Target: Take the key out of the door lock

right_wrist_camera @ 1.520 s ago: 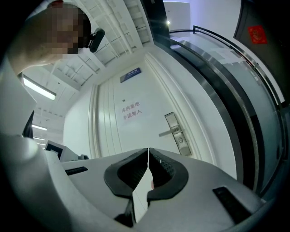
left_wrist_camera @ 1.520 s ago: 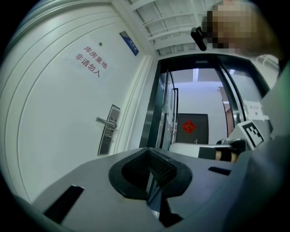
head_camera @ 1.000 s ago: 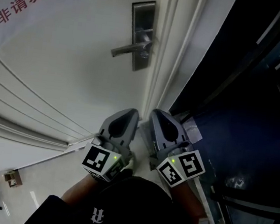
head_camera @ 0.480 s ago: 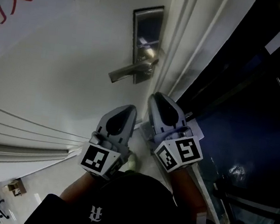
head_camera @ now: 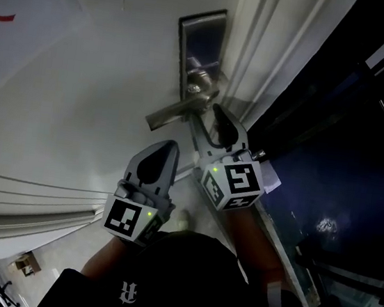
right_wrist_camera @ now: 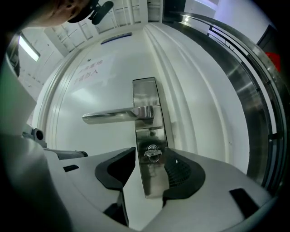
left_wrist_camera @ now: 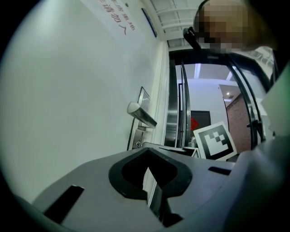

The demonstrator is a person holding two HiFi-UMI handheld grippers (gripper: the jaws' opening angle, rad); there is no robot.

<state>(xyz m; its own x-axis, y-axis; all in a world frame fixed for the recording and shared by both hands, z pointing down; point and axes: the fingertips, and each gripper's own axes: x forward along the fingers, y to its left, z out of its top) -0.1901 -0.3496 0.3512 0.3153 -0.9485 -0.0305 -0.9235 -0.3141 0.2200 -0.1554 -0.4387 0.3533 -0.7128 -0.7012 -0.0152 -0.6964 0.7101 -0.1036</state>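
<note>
The right tongs, lower by the door edge a second ago, now sit under the lever handle. Their jaws have just sprung apart, framing the key, still in the lock plate. The left tongs trail behind, pressed together.

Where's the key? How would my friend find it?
Look at the big white door, then the tall silver metal plate near its edge. Under the long silver lever handle, the small silver key sticks out of the plate. It is the only tiny ring-shaped piece there, much smaller than the handle.
</note>
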